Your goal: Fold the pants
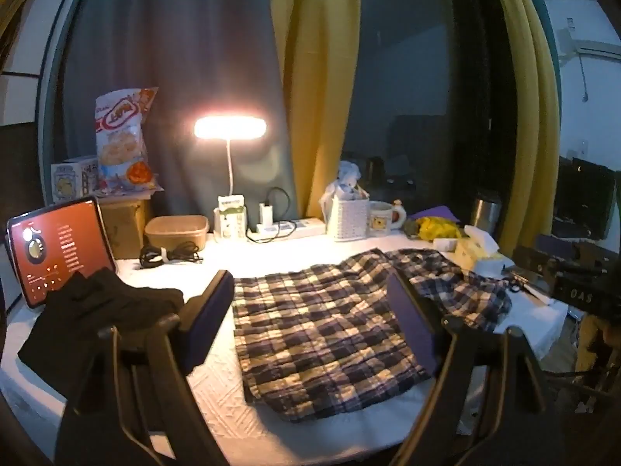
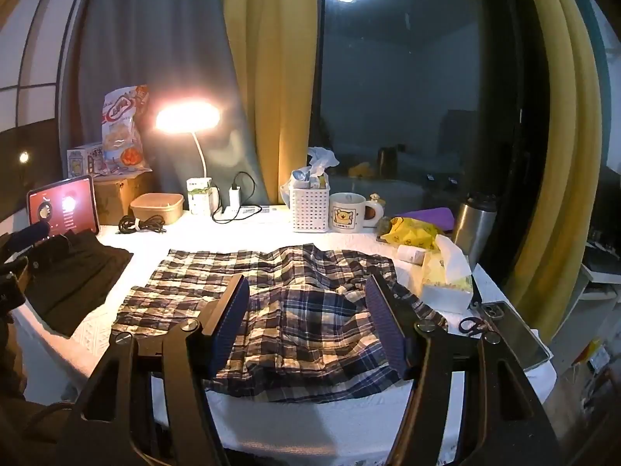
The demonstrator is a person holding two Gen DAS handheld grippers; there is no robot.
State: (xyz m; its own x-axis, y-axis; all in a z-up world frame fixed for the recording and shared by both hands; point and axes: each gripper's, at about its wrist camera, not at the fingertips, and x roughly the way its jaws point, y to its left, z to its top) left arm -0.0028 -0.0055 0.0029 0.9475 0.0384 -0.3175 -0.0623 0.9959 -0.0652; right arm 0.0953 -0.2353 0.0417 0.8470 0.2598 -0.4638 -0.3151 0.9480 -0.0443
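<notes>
Left wrist view: my left gripper (image 1: 310,310) hangs over the plaid pants (image 1: 333,326), fingers spread wide, empty.
Right wrist view: my right gripper (image 2: 308,322) has its fingers parted too, nothing between them.
Pants: spread flat on the white-covered counter (image 2: 271,229), partly folded.
Left side: black garment (image 2: 73,275).
Far edge: lit lamp (image 2: 188,116), mug (image 2: 349,211).
</notes>
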